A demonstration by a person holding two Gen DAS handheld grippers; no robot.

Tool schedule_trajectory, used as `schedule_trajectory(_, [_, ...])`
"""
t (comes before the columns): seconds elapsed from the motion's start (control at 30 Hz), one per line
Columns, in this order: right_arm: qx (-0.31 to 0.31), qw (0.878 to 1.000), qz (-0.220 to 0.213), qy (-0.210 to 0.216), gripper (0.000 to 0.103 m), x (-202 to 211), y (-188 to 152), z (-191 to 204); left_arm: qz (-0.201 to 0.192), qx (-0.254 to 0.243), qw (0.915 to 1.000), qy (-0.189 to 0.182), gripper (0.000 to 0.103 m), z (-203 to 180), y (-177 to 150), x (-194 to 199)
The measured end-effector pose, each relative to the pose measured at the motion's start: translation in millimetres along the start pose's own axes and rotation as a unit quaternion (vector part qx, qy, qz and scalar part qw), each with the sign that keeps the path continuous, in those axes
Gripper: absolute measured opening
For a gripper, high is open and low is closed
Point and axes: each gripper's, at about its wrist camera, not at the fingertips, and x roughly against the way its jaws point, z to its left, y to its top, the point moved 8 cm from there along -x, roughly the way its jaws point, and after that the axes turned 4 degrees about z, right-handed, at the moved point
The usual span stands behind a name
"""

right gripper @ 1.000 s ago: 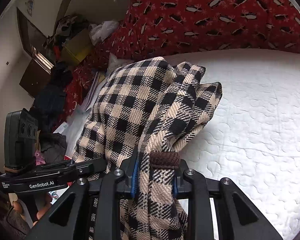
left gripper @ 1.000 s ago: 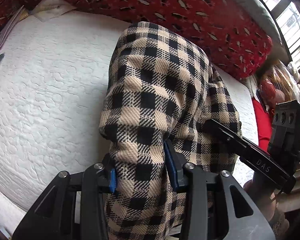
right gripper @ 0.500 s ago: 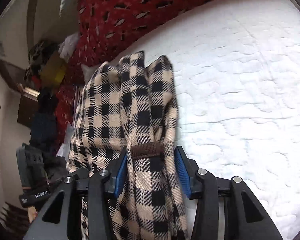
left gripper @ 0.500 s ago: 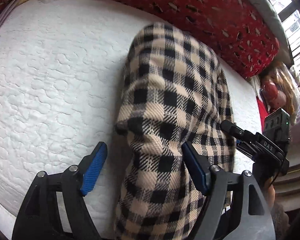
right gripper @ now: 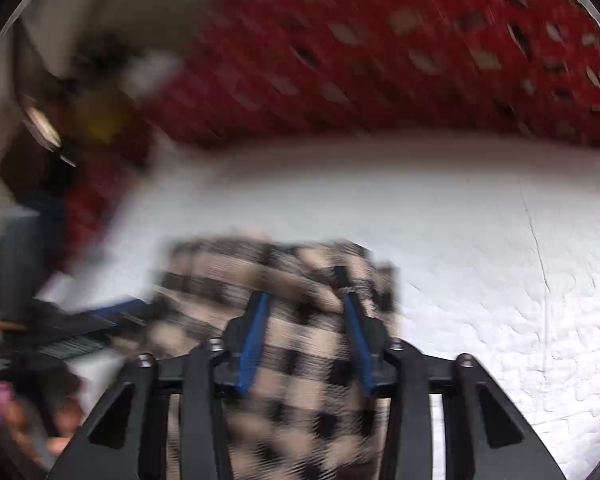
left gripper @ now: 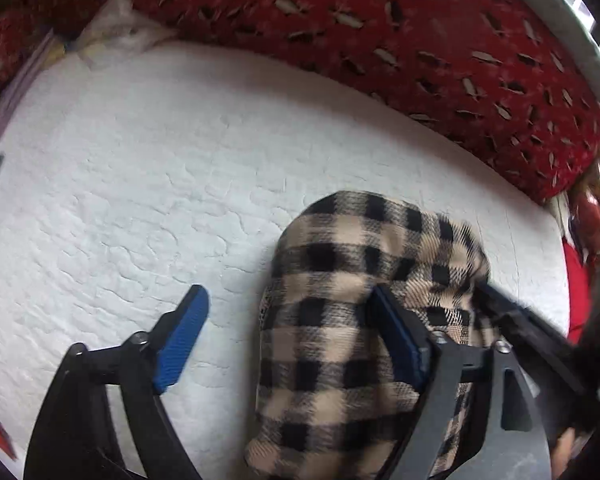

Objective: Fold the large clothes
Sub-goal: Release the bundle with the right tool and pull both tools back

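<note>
A beige and black checked garment lies bunched on the white quilted bed. My left gripper is open wide; the cloth rests against its right finger and its left finger is over bare quilt. In the blurred right wrist view the garment lies between the parted blue pads of my right gripper, which no longer pinch it. The right gripper's black body shows at the right of the left wrist view.
A red patterned blanket runs along the far side of the bed and also shows in the right wrist view. Clutter is piled past the bed's left end. White quilt lies to the right of the garment.
Both grippers went from shut on the garment to open. The cloth dropped from a raised bundle down onto the bed. The right view is moving fast and blurred.
</note>
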Motion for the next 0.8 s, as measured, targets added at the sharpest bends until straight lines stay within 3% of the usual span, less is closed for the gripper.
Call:
schedule_trajectory(0.03, [-0.005, 1.0, 0.027, -0.006, 0.022, -16, -6, -10, 0.006, 0.009, 0.9999, -0.009, 0.088, 2, 1, -4])
schedule_trajectory(0.1, [-0.013, 1.0, 0.012, 0.0, 0.014, -13, 0, -15, 0.006, 0.012, 0.9998, -0.018, 0.088, 3, 2, 0])
schedule_trajectory(0.2, [-0.034, 0.999, 0.005, 0.016, 0.013, 7, -1, -15, 0.001, 0.004, 0.9999, -0.017, 0.088, 10, -3, 19])
schedule_trajectory(0.23, [-0.036, 0.999, -0.002, 0.027, 0.02, 17, -5, -15, -0.008, -0.004, 0.9998, -0.017, 0.088, 12, -11, 32])
schedule_trajectory(0.33, [-0.003, 0.997, -0.023, 0.08, 0.023, 51, -34, 1, -0.042, -0.04, 0.9983, -0.01, 0.088, 12, -41, 63])
schedule_trajectory(0.4, [0.022, 0.995, -0.035, 0.093, 0.034, 65, -59, 11, -0.046, -0.043, 0.9979, -0.012, 0.088, 13, -65, 71])
schedule_trajectory(0.47, [0.046, 0.996, -0.022, 0.076, 0.051, 59, -85, 13, -0.037, -0.044, 0.9983, -0.005, 0.088, 14, -90, 64])
schedule_trajectory(0.53, [0.071, 0.997, 0.041, 0.014, 0.05, 31, -110, 5, -0.015, -0.063, 0.9976, 0.023, 0.088, 12, -110, 51])
schedule_trajectory(0.57, [0.078, 0.996, 0.045, 0.0, 0.048, 29, -115, 4, -0.011, -0.064, 0.9974, 0.029, 0.088, 12, -115, 53])
schedule_trajectory(0.73, [0.075, 0.997, -0.007, 0.028, 0.051, 81, -127, 19, -0.057, -0.081, 0.9941, 0.044, 0.088, 7, -139, 92])
schedule_trajectory(0.8, [0.088, 0.996, -0.014, 0.021, 0.054, 88, -141, 20, -0.05, -0.09, 0.9929, 0.06, 0.088, 8, -153, 86])
